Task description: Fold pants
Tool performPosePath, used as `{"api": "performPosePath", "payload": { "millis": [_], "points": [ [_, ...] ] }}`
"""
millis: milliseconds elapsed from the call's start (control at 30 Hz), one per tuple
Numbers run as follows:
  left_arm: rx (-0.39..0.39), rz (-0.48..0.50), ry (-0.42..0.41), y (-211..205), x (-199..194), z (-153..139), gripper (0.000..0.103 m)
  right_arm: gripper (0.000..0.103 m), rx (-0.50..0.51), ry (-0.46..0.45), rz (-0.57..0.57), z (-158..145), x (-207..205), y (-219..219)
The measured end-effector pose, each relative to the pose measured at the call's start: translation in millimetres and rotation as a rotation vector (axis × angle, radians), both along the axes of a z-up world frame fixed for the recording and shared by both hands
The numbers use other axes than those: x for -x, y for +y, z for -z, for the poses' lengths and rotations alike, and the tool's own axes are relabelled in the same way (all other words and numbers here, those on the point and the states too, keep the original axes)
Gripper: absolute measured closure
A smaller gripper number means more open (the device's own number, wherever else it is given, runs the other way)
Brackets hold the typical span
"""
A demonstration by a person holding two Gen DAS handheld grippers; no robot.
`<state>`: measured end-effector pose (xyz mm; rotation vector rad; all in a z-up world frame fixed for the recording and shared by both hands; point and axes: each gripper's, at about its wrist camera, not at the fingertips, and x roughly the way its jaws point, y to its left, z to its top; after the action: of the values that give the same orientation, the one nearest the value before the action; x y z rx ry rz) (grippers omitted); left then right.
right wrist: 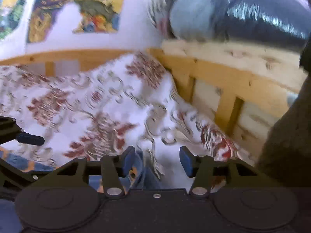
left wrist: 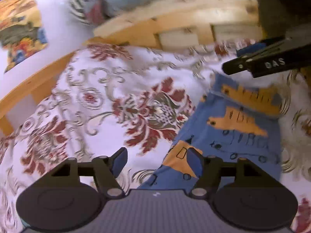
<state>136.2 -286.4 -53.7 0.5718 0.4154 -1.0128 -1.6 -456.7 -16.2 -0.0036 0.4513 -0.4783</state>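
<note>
Small blue pants [left wrist: 229, 139] with orange vehicle prints lie on a floral bedspread [left wrist: 97, 101], to the right in the left wrist view. My left gripper [left wrist: 157, 162] hovers open over the pants' near left edge, its right finger above the cloth, nothing held. The right gripper [left wrist: 258, 64] shows as a black bar beyond the pants' far end. In the right wrist view my right gripper [right wrist: 157, 161] stands open above the bedspread, with a bit of the blue pants [right wrist: 138, 172] under its left finger. The left gripper [right wrist: 25, 138] shows at the left edge. Both views are blurred.
A wooden bed frame [left wrist: 175, 25] runs along the far side and left of the bedspread. A dark shiny bag [right wrist: 258, 13] and patterned cloth rest on its rail. Colourful pictures [right wrist: 77, 5] hang on the white wall. A dark cloth mass [right wrist: 287, 132] fills the right edge.
</note>
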Motion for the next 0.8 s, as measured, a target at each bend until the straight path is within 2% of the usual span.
{"api": "performPosePath", "payload": {
  "millis": [33, 167, 267, 400, 467, 533, 600, 633, 667, 733, 800],
  "points": [
    [0.015, -0.027, 0.001, 10, 2, -4, 0.018, 0.05, -0.017, -0.001, -0.031, 0, 3, 2],
    [0.06, -0.161, 0.031, 65, 12, -11, 0.009, 0.053, -0.116, 0.065, -0.207, 9, 3, 12],
    [0.004, -0.224, 0.076, 112, 16, -7, 0.009, 0.054, -0.217, 0.117, -0.289, 14, -4, 14],
    [-0.116, -0.325, 0.142, 170, 9, 1, 0.009, 0.053, -0.244, 0.183, -0.195, 27, -9, 4],
    [-0.173, -0.424, 0.227, 200, -3, 5, 0.009, 0.05, -0.281, 0.173, -0.126, 30, -8, -8],
    [-0.209, -0.522, 0.324, 230, -19, 9, 0.007, 0.05, -0.327, 0.144, -0.115, 30, -5, -15],
    [-0.206, -0.597, 0.425, 260, -35, 8, 0.006, 0.041, -0.311, 0.151, -0.121, 28, -6, -9],
    [-0.191, -0.612, 0.458, 272, -41, 4, 0.006, 0.03, -0.297, 0.164, -0.137, 27, -8, -3],
    [-0.183, -0.621, 0.476, 280, -45, 0, 0.006, 0.024, -0.287, 0.173, -0.157, 25, -10, 3],
    [-0.186, -0.616, 0.487, 291, -50, -13, 0.003, 0.019, -0.276, 0.174, -0.219, 18, -16, 18],
    [-0.196, -0.581, 0.484, 300, -52, -25, 0.002, 0.009, -0.277, 0.165, -0.314, 11, -33, 39]
  ]
}}
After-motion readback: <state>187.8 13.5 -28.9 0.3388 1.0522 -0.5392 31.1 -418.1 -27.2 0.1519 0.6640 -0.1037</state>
